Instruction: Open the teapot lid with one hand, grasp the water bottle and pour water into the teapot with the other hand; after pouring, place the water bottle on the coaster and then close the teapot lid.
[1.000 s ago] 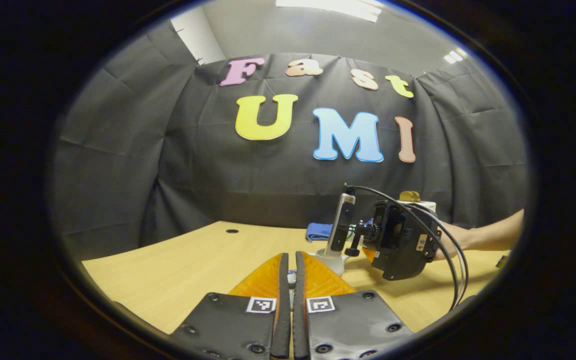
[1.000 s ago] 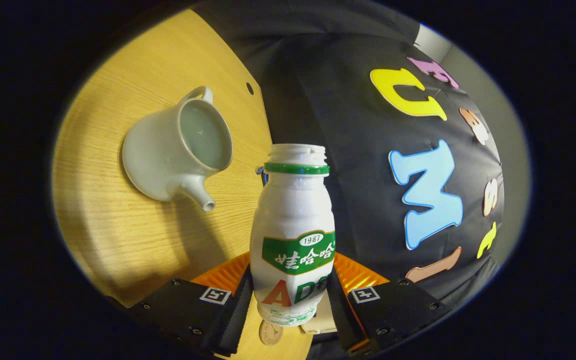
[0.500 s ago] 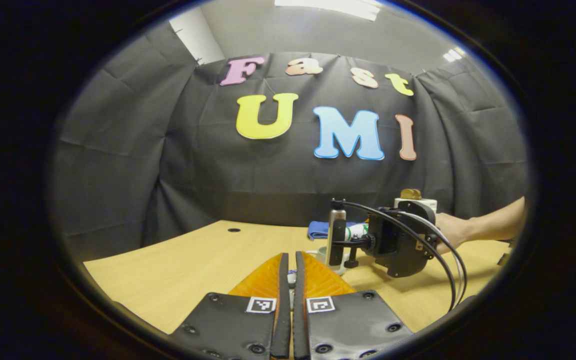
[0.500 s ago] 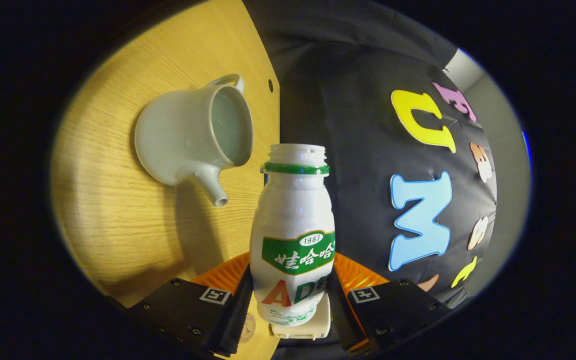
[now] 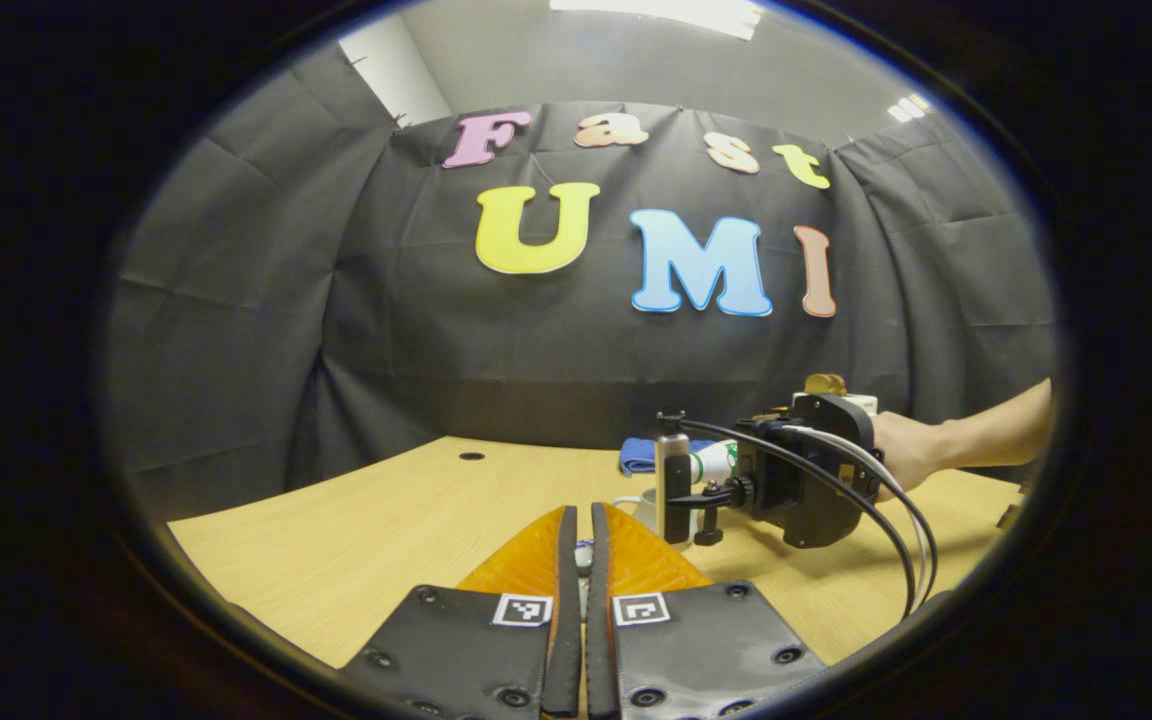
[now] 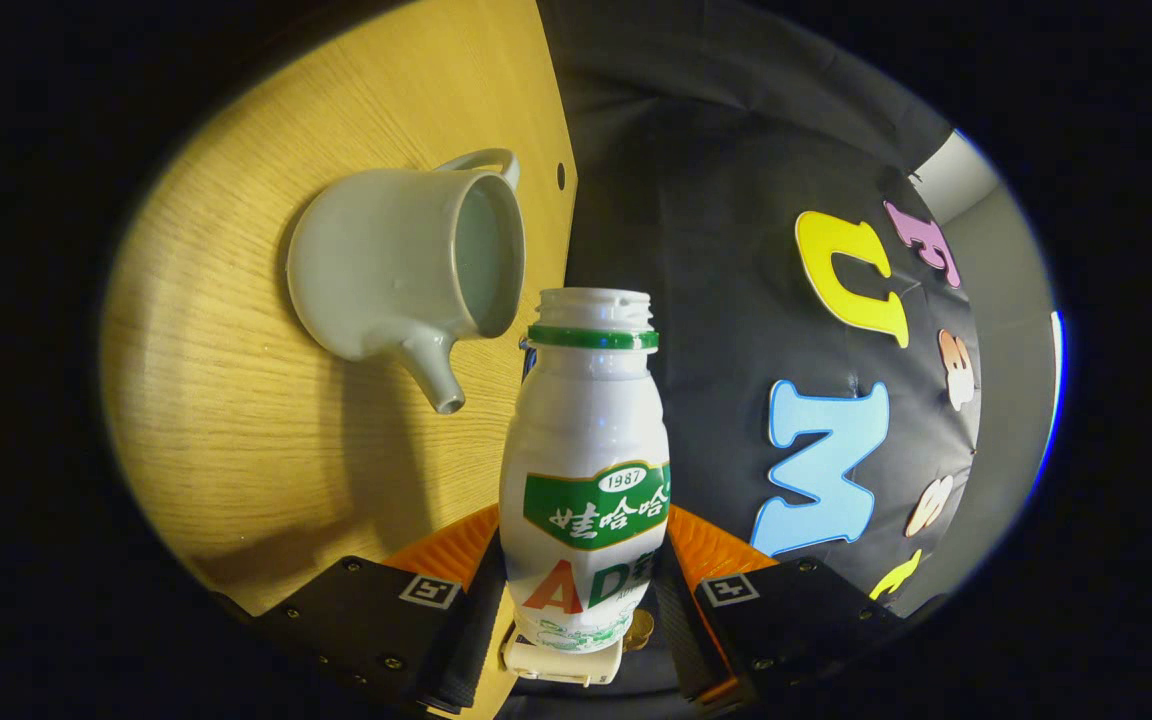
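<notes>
In the left gripper view, our left gripper [image 5: 580, 545] has its fingers pressed nearly together on something small, most likely the lid, though it is too hidden for us to be sure. Further right in that view, the right gripper [image 5: 711, 478] has dropped lower over the last second and rolled toward level, with the hand [image 5: 901, 452] behind it. In the right gripper view, the lidless teapot [image 6: 406, 270] stands on the wooden table [image 6: 236, 420], and its mouth has swung from facing us to side-on. Right of it, the uncapped water bottle [image 6: 584, 470] is pinched between the right gripper's fingers [image 6: 726, 550], still on its side. We judge the bottle is tipping back from the pour and next needs the coaster.
</notes>
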### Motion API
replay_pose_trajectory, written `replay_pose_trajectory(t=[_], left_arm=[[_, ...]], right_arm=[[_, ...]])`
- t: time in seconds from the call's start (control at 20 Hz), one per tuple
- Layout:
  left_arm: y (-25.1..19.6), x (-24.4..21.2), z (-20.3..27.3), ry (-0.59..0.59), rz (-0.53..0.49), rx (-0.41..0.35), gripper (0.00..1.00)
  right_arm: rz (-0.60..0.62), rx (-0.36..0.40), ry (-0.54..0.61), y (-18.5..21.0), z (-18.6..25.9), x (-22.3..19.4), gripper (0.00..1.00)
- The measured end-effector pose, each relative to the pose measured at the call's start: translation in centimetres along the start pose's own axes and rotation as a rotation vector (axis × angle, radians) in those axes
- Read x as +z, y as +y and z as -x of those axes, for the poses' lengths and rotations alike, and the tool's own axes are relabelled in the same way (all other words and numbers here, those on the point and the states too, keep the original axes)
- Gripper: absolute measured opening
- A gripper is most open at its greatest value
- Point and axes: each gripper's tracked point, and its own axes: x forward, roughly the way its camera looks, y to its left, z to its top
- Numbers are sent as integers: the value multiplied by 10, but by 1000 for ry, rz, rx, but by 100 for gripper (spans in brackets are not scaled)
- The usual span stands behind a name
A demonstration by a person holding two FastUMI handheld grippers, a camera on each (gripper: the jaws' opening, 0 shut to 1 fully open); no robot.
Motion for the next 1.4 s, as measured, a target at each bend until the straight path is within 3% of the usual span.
replay_pose_trajectory(t=[0.45, 0.5, 0.55, 0.6, 0.75, 0.8, 0.95, 1.0, 1.05, 1.15, 1.25, 1.3, 1.4], left_arm=[[3, 0, 0, 0, -13, 7, 12], [2, 0, 0, 2, -11, 7, 8], [2, 0, 0, 3, -11, 7, 12], [3, 0, 1, 2, -12, 8, 8], [4, -1, 0, 3, -14, 10, 8], [4, -1, 1, 4, -12, 12, 12], [3, -2, 1, 9, -5, 14, 12], [3, -2, 1, 11, -5, 14, 8], [3, -2, 2, 13, -6, 13, 12], [3, -3, 2, 12, -8, 14, 8], [3, -2, 1, 13, -9, 13, 12], [3, -2, 2, 13, -12, 12, 8], [4, -2, 2, 12, -16, 12, 12]], right_arm=[[79, -51, -10, -19, -4, 1, 72], [83, -54, -13, -20, -4, 2, 72], [89, -57, -16, -21, -4, 3, 72], [97, -59, -18, -22, -5, 3, 72], [113, -70, -22, -25, -5, 4, 72], [120, -73, -24, -25, -5, 5, 72], [141, -81, -29, -29, -5, 5, 72], [147, -84, -29, -30, -4, 5, 72], [151, -87, -30, -31, -5, 5, 72], [158, -96, -34, -35, -4, 5, 72], [169, -103, -37, -37, -4, 6, 72], [174, -105, -37, -39, -3, 6, 72], [185, -114, -39, -41, -5, 6, 72]])
